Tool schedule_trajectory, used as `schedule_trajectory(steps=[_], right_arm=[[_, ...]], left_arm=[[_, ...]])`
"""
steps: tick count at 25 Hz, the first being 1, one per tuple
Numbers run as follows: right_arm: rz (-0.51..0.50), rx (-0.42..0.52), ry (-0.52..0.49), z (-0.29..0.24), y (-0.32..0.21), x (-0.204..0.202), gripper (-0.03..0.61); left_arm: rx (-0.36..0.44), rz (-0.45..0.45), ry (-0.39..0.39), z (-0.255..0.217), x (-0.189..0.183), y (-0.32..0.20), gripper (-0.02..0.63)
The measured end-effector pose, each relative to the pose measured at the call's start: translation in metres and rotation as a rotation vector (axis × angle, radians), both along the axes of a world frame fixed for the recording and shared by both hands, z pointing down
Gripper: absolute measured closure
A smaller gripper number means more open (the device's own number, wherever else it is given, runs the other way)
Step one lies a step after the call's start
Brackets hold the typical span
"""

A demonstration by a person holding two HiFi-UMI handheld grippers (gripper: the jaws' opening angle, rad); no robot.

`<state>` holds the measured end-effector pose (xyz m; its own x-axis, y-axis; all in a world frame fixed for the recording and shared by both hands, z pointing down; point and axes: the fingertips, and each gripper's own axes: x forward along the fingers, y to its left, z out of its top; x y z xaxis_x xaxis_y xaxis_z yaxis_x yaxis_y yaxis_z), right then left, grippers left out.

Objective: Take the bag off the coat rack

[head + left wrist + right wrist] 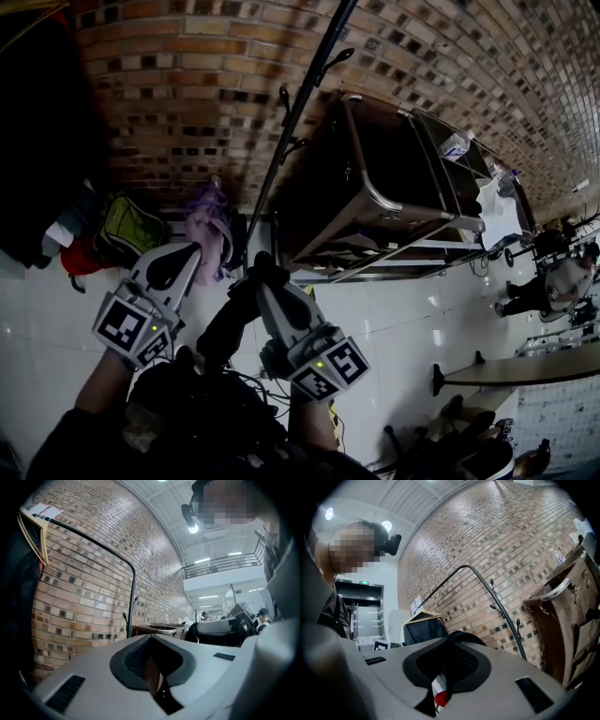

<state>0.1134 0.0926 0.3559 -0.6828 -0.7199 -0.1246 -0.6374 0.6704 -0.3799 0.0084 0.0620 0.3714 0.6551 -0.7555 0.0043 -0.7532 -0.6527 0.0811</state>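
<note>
Right claw (pixel 265 275) is clamped shut on the black bag strap (pixel 225 326). The bag (pixel 202 403) hangs under it, off the coat rack (pixel 292 117) and just in front of its pole. Left claw (pixel 178 255) is closed and empty, left of the rack pole.

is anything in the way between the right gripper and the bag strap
Nothing visible does: the right hand-held gripper is shut on the black strap, and the rack stands beyond it.
</note>
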Motion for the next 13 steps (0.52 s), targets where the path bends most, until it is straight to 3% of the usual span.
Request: schedule_trajectory(steps=[13], right_arm=[[-0.038, -0.06, 0.007, 0.013, 0.015, -0.038, 0.555]], left_arm=[[-0.003, 0.023, 0.001, -0.006, -0.015, 0.023, 0.58]])
